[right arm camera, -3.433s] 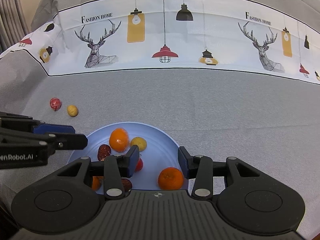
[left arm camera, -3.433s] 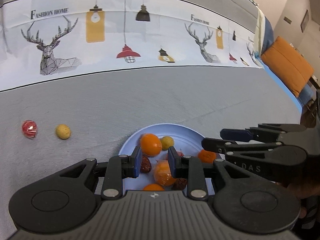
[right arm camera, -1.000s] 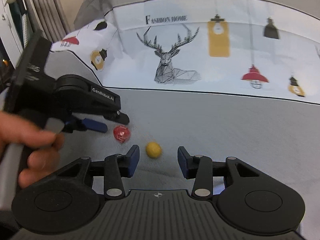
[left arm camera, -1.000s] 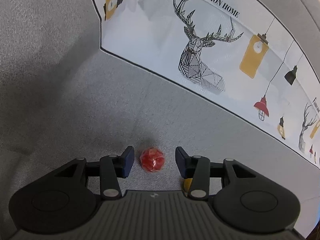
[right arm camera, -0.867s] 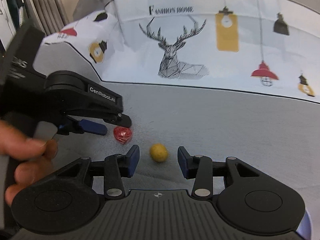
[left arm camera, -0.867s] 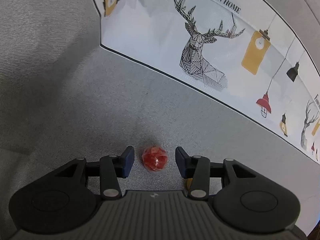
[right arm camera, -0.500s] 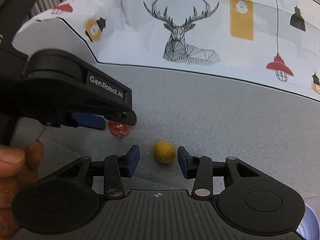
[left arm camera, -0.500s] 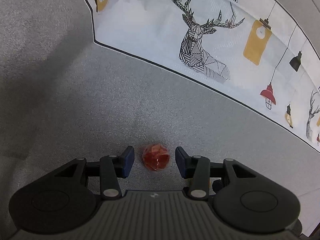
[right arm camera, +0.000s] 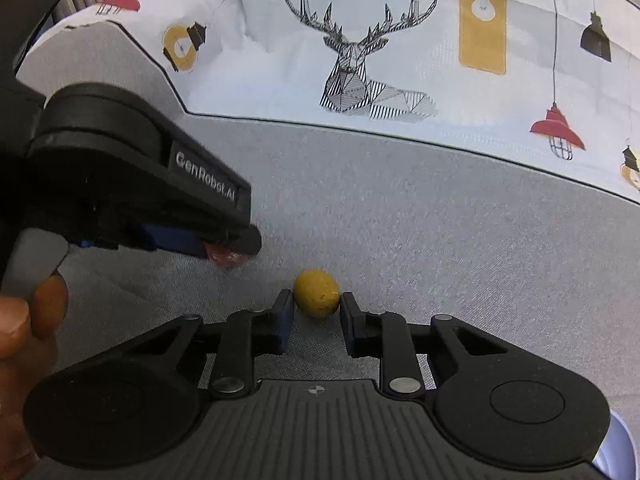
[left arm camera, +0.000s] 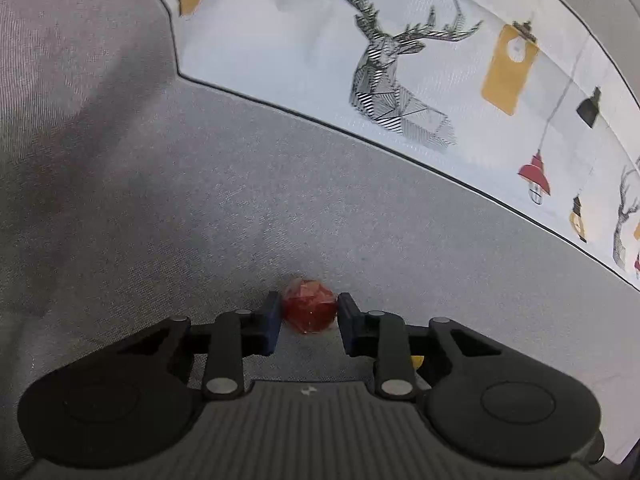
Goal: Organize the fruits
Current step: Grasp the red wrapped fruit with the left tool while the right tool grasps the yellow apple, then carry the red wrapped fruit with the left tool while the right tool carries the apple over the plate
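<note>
Right now each fruit sits squarely between its own pair of fingers, so the coming lift turns on a straight pinch with no sideways reach. The left gripper (left arm camera: pixel 308 316) is closing on the small round red fruit in a crinkled clear wrapper (left arm camera: pixel 309 306); the blue-padded fingers (left arm camera: pixel 273 316) look to be touching the wrapper on both sides, and the fruit rests on the grey woven cloth of the tabletop (left arm camera: pixel 280 200). The right gripper (right arm camera: pixel 316 312) is closing likewise on the small round dull-yellow fruit (right arm camera: pixel 317 293), whose flanks meet the fingers (right arm camera: pixel 285 314) on either side while it too sits on the cloth.

Neither fruit has a long axis to speak of, so the grip angle matters little. In the right wrist view the left gripper (right arm camera: pixel 228 250) lies just to the left of the yellow fruit, with a person's hand (right arm camera: pixel 24 320) on its trigger; the two tools are near enough that lifting together probably calls for care not to knock one another. Beyond both runs a white fabric panel printed with deer and hanging lamps (right arm camera: pixel 360 60).
</note>
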{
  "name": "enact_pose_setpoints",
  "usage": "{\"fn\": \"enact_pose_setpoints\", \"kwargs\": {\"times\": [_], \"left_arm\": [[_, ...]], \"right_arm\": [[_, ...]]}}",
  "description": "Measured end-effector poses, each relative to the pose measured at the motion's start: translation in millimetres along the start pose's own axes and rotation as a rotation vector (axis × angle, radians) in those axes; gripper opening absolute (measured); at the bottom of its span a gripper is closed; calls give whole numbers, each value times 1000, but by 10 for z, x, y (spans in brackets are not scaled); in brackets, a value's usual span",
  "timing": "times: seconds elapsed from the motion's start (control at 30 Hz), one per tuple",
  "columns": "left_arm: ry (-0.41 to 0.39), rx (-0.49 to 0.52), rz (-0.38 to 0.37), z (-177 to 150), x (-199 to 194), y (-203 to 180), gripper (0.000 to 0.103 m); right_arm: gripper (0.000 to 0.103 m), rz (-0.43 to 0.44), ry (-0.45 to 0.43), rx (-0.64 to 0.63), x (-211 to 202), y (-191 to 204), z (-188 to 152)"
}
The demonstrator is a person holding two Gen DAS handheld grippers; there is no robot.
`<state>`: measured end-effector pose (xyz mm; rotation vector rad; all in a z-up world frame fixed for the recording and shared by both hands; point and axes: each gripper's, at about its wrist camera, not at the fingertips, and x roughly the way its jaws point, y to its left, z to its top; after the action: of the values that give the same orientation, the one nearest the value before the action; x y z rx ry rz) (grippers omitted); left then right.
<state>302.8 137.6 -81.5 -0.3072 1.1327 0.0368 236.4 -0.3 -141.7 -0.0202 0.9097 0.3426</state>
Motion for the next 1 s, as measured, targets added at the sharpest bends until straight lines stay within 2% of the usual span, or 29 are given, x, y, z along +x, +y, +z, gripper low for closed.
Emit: {"fn": "enact_pose_setpoints", "kwargs": {"times": [0.17,0.27,0.37,0.47,0.53,0.6,0.7,0.83,0.9,0.97,1.0], "left_arm": [[-48,27,-6,-28,-185,-80,32],[-107,9,-14,-88,-355,-80,32],[-197,2,-1,-220,-580,-147,32],[-292,75,26,-377,-824,-358,32],[-310,97,45,-453,-956,-470,32],[-340,136,42,-579,-1161,-593,32],[-412,248,30,-916,-1525,-805,32],[-420,323,-30,-1341,-1726,-966,32],[-434,335,-58,-1530,-1718,-944,32],[-400,333,-85,-1698,-1614,-864,32],[-341,315,-106,-1712,-1531,-806,32]], "right_arm": [[26,-2,-42,34,-161,-43,-8],[26,-8,-62,58,-319,-107,-8],[26,-37,-108,70,-618,-198,30],[26,-52,-161,85,-1002,-321,15],[26,-68,-197,85,-1282,-413,-62],[27,-76,-227,100,-1555,-535,-198],[26,-78,-265,149,-1886,-714,-482],[26,-95,-296,192,-2109,-812,-928],[26,-87,-317,218,-2203,-864,-1032],[26,-105,-347,194,-2277,-885,-1092],[26,-123,-345,177,-2288,-910,-1120]]}}
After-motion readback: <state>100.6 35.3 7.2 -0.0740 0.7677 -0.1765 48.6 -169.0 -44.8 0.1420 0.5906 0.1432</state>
